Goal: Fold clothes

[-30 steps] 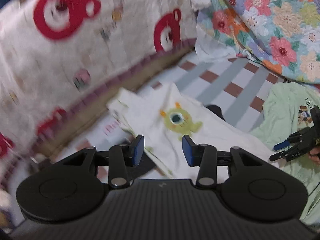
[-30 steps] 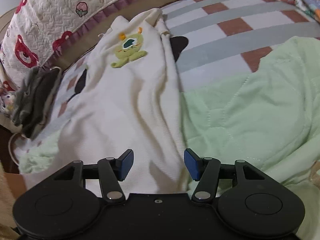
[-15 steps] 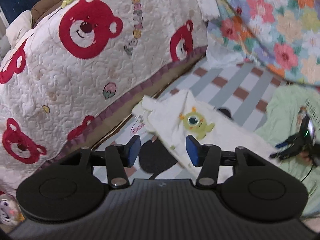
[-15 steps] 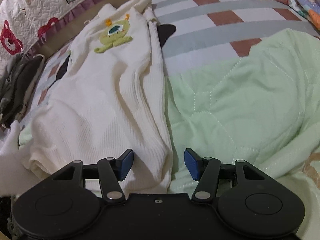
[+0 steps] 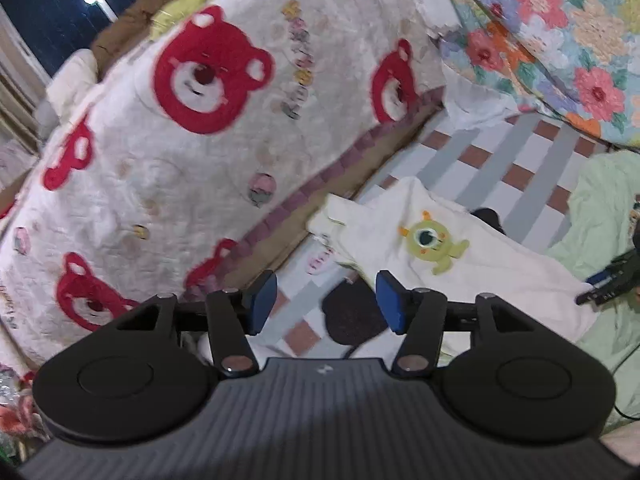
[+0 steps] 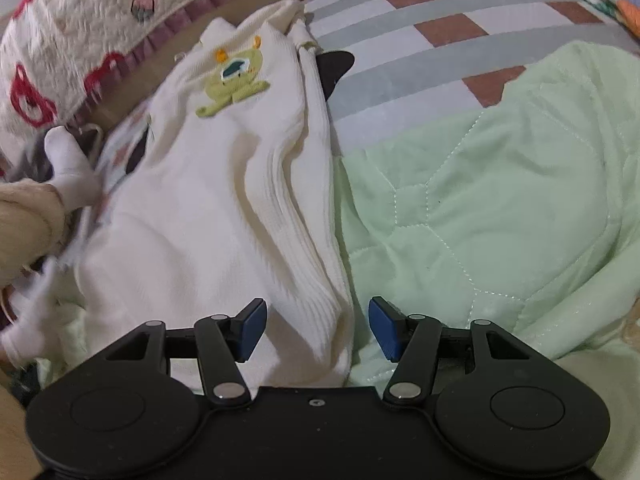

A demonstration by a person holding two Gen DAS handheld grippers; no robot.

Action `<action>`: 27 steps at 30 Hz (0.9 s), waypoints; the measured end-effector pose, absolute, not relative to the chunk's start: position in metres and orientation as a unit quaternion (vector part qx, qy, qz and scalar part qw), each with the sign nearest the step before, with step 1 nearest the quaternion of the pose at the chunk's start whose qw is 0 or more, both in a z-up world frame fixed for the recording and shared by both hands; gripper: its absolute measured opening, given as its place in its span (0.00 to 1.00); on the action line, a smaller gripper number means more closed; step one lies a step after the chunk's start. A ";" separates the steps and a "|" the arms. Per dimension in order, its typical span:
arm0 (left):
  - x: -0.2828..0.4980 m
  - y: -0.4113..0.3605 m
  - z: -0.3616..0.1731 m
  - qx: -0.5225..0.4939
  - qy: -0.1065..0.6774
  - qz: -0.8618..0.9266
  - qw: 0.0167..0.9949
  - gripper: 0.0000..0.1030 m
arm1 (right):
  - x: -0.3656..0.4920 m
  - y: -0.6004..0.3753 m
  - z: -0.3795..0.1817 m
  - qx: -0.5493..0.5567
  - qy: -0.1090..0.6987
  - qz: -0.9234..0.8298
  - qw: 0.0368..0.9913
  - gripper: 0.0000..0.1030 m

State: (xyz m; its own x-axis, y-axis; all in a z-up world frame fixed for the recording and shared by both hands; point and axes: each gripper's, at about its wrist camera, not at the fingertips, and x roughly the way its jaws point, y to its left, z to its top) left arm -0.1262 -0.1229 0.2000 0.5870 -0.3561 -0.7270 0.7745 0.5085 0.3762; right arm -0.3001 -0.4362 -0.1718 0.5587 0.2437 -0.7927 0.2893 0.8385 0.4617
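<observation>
The left gripper (image 5: pixel 326 302) was seen raised clear of the bed, tilted downward, its jaws opening with nothing between them; only checked sheet (image 5: pixel 488 178) and a dark patch (image 5: pixel 352 316) lay below. The right gripper (image 6: pixel 318 328) was seen held low and released, its blue pads (image 6: pixel 252 330) apart, the near hem of the cream garment (image 6: pixel 224 208) lying under the gap, not pinched. Along the garment's right edge, ribbed folds were bunched against a pale green quilted cover (image 6: pixel 500 184). To its left, a white-gloved hand (image 6: pixel 70 168) and a fuzzy sleeve (image 6: pixel 24 228) were seen beside the cloth. Farther up, a green one-eyed monster patch (image 5: pixel 430 240) was stitched near the garment's top. Beyond, room was bounded by a bear-print quilt (image 5: pixel 208 128) with a purple border and by a floral quilt (image 5: pixel 560 40).
</observation>
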 end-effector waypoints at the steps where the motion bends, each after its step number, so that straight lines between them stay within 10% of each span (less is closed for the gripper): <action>1: -0.131 -0.132 0.186 0.356 0.298 -0.356 0.811 0.54 | -0.301 -0.437 -0.172 0.289 0.464 -0.010 0.837 0.60; 14: -0.165 -0.192 -0.090 0.201 0.537 -0.362 0.735 0.57 | -0.341 -0.436 -0.183 0.316 0.426 0.019 0.848 0.63; 22: -0.179 -0.156 -0.134 0.077 0.540 -0.321 0.774 0.70 | -0.345 -0.430 -0.193 0.362 0.381 0.022 0.850 0.70; 23: -0.180 -0.160 -0.137 0.090 0.536 -0.319 0.776 0.72 | -0.342 -0.422 -0.188 0.326 0.383 0.026 0.864 0.63; 24: -0.181 -0.164 -0.139 0.102 0.533 -0.319 0.777 0.72 | -0.340 -0.414 -0.184 0.288 0.384 0.030 0.877 0.22; 25: -0.182 -0.166 -0.143 0.106 0.540 -0.327 0.768 0.68 | -0.338 -0.406 -0.180 0.250 0.384 0.034 0.888 0.07; 27: -0.186 -0.169 -0.141 0.123 0.531 -0.344 0.764 0.54 | -0.347 -0.388 -0.157 0.163 0.339 0.055 0.925 0.07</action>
